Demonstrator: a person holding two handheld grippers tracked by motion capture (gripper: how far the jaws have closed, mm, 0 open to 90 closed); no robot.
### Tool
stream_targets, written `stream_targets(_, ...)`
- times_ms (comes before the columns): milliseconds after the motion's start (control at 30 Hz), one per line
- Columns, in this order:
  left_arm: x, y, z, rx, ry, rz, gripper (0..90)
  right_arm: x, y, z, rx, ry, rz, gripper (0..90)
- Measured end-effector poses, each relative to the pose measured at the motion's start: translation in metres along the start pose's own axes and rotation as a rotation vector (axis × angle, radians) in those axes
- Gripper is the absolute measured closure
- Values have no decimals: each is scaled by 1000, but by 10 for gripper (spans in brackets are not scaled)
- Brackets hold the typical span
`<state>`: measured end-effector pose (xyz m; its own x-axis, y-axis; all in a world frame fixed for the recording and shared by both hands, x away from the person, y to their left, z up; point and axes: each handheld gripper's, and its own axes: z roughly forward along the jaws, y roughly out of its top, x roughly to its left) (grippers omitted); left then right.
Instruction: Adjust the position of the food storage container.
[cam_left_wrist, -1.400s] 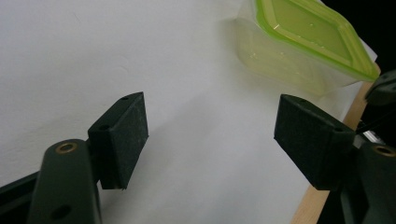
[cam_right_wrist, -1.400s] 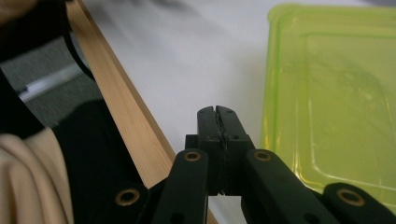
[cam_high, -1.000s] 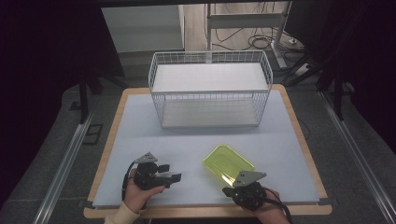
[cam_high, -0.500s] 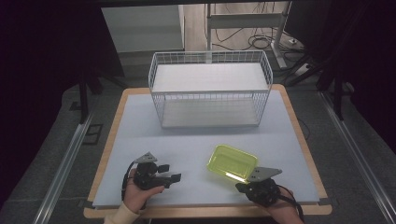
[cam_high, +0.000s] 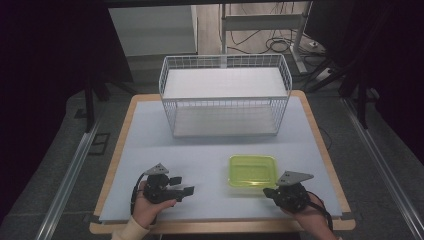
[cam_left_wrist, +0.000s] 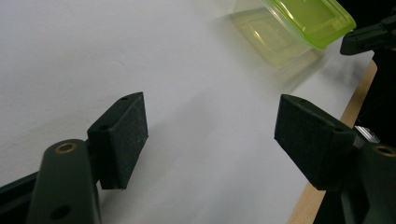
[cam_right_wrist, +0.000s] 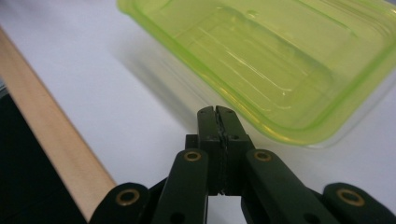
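Note:
A translucent yellow-green plastic container (cam_high: 252, 171) sits on the pale table top at front right, square to the table edge. Along the front edge my right gripper (cam_high: 270, 190) is shut, its jaws pad to pad with nothing between them. In the right gripper view its tips (cam_right_wrist: 217, 112) lie at the container's (cam_right_wrist: 280, 60) near rim; whether they touch it I cannot tell. My left gripper (cam_high: 182, 185) rests at front left, open and empty, pointing right. In the left gripper view its pads (cam_left_wrist: 122, 130) stand wide apart, and the container (cam_left_wrist: 308, 16) is far off.
A white wire basket (cam_high: 225, 95) stands at the back middle of the table. The wooden table rim (cam_high: 320, 145) runs close to the right of the container. The other gripper (cam_left_wrist: 369, 37) shows dark at the upper right of the left gripper view.
My right hand has slid to the right along the front edge. The container has turned from skewed to square and shifted slightly right. The left hand has stayed put.

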<state>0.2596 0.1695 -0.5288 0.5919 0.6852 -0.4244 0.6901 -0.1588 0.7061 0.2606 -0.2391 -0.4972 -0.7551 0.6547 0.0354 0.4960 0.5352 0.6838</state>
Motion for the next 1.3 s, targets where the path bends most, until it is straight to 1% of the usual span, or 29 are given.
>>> stream_targets(33, 0, 0, 0, 0, 0, 0, 250, -2, -1, 0, -2, 6, 8, 898)
stream_targets(100, 0, 0, -1, -1, 0, -1, 250, -1, -1, -3, -4, 14, 7, 898)
stream_targets(133, 0, 0, -1, -1, 0, -1, 250, -1, 0, -5, -13, 21, 8, 898)
stream_targets(233, 0, 0, 0, -1, 0, 0, 250, -2, 2, -20, -69, 27, 17, 898)
stream_targets(267, 0, 0, 0, 0, 1, 0, 250, -3, 4, -26, -93, 19, 17, 898)
stream_targets(300, 0, 0, 0, 0, 1, 0, 250, -3, 4, -26, -93, 19, 17, 898)
stream_targets(333, 0, 0, 0, 0, 0, -2, 250, -5, 6, -33, -113, 7, 23, 897)
stream_targets(367, 0, 1, 0, -3, -2, -6, 250, -11, 7, -43, -143, -22, 36, 897)
stream_targets(400, 0, 1, -1, -6, -1, -8, 250, -16, 6, -46, -152, -38, 50, 897)
stream_targets(433, 0, 1, -1, -9, 0, -8, 250, -21, 5, -48, -157, -57, 62, 897)
stream_targets(500, 1, 1, -1, -12, 5, -12, 250, -30, 2, -49, -158, -118, 77, 897)
stream_targets(533, 1, 1, -1, -12, 5, -12, 250, -30, 2, -49, -158, -118, 77, 897)
stream_targets(567, 1, 1, -1, -11, 5, -14, 250, -35, 0, -48, -157, -147, 82, 897)
stream_targets(600, 1, 2, -1, -10, 6, -17, 250, -44, -2, -44, -150, -181, 98, 897)
stream_targets(667, 1, 2, -1, -9, 6, -17, 250, -50, -3, -37, -128, -191, 113, 897)
stream_targets(700, 1, 2, 0, -8, 6, -17, 250, -52, -3, -33, -115, -190, 119, 897)
stream_targets(733, 1, 2, 0, -7, 7, -16, 250, -52, -3, -33, -115, -190, 119, 897)
stream_targets(767, 1, 1, 0, -4, 7, -16, 250, -56, -2, -23, -96, -177, 136, 897)
stream_targets(800, 1, 1, 0, -4, 7, -16, 250, -56, -2, -23, -96, -177, 136, 897)
stream_targets(833, 0, 1, 1, -4, 7, -15, 250, -58, -1, -12, -76, -173, 138, 897)
stream_targets(933, 0, 1, 0, -9, 13, -12, 250, -58, 2, -2, -60, -180, 129, 897)
stream_targets(1000, 1, 1, -1, -12, 13, -15, 251, -57, 3, 0, -47, -193, 118, 897)
stream_targets(1133, 1, 0, -1, -11, 12, -16, 251, -58, 3, 1, -36, -195, 125, 897)
stream_targets(1300, 0, 0, 0, -4, 11, -12, 251, -59, 3, 8, -16, -165, 140, 897)
